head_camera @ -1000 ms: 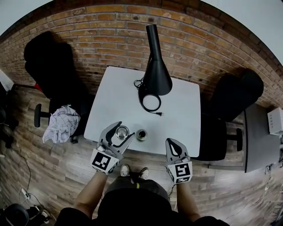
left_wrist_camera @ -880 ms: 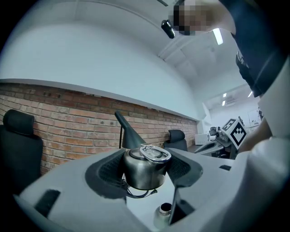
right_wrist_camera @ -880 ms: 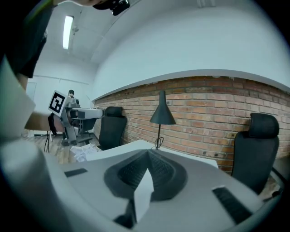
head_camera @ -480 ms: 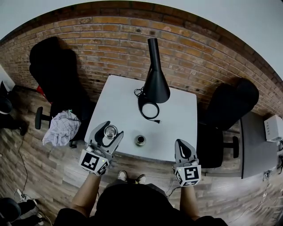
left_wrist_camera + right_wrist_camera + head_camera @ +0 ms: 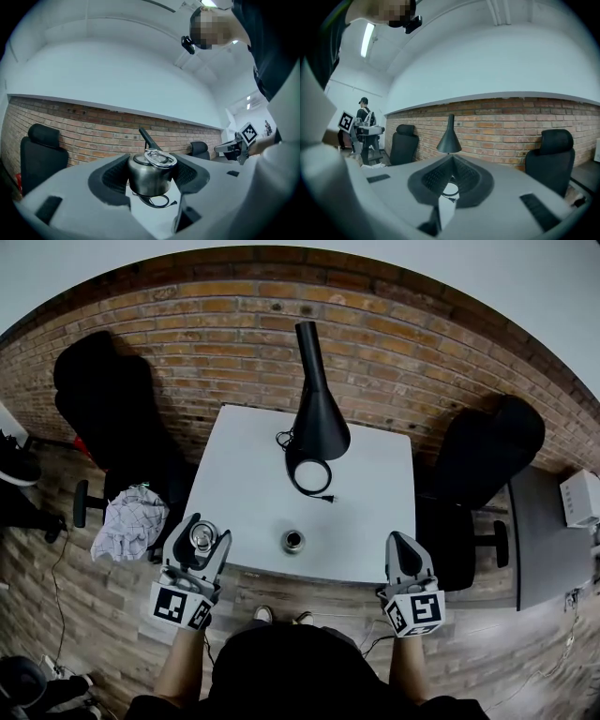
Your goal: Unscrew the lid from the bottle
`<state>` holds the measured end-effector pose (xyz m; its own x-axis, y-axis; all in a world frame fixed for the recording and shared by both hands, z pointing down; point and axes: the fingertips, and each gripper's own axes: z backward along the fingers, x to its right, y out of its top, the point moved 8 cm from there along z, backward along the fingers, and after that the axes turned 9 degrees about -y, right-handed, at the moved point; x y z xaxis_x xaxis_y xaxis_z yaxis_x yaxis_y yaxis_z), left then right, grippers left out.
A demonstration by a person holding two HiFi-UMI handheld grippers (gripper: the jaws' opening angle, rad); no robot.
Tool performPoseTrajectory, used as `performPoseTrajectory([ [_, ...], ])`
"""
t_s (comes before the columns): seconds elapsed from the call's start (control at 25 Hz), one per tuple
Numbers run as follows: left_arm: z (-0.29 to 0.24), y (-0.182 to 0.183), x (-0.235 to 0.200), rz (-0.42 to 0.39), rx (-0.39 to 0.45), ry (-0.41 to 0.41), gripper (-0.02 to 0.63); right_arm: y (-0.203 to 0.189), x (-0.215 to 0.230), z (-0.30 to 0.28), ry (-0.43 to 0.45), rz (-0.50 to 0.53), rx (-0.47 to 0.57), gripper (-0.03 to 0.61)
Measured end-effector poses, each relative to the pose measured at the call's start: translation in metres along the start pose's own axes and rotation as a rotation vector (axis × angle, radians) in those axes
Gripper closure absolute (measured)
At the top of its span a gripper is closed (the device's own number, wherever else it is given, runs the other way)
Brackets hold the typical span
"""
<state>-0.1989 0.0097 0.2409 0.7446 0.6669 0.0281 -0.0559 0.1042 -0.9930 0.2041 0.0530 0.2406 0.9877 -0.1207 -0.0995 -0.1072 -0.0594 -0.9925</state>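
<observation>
Now | left gripper: jaws wide, clamped on lid between them | right gripper: jaws closed, empty

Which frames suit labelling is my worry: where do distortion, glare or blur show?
Head view: fisheye bows the red brick wall, focus sharp. Left gripper view: soft highlights on the rounded steel container between the jaws; the foreground blurs. Right gripper view: ceiling strip light glares white.
</observation>
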Motion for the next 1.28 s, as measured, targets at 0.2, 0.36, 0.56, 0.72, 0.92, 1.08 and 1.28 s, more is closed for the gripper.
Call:
performPoseTrajectory([
  [0.2,0.005,0.003,-0.009,0.001,0.001,0.041,0.345,0.007,0.007,-0.002,-0.001,-0.019,0.007,0.566],
  [0.36,0.001,0.003,-0.007,-0.025,0.001,0.029,0.345,0.007,0.0,-0.011,0.027,0.012,0.002,0.565],
  [0.56,-0.002,0.004,-0.004,-0.029,-0.001,0.004,0.345,0.011,-0.01,-0.015,0.051,0.038,0.011,0.566],
  [0.72,-0.002,0.005,-0.004,-0.032,-0.003,-0.004,0.345,0.009,-0.016,-0.012,0.066,0.03,-0.003,0.566],
  [0.92,-0.006,0.007,-0.004,-0.037,0.003,-0.025,0.345,0.01,-0.021,-0.009,0.055,0.034,0.005,0.566],
  [1.08,-0.003,0.005,-0.003,-0.031,0.004,-0.028,0.345,0.006,-0.028,-0.006,0.055,0.03,0.003,0.566],
  [1.28,0.004,-0.001,-0.006,-0.016,-0.007,-0.021,0.345,0.003,-0.036,-0.006,0.06,0.031,0.0,0.566],
])
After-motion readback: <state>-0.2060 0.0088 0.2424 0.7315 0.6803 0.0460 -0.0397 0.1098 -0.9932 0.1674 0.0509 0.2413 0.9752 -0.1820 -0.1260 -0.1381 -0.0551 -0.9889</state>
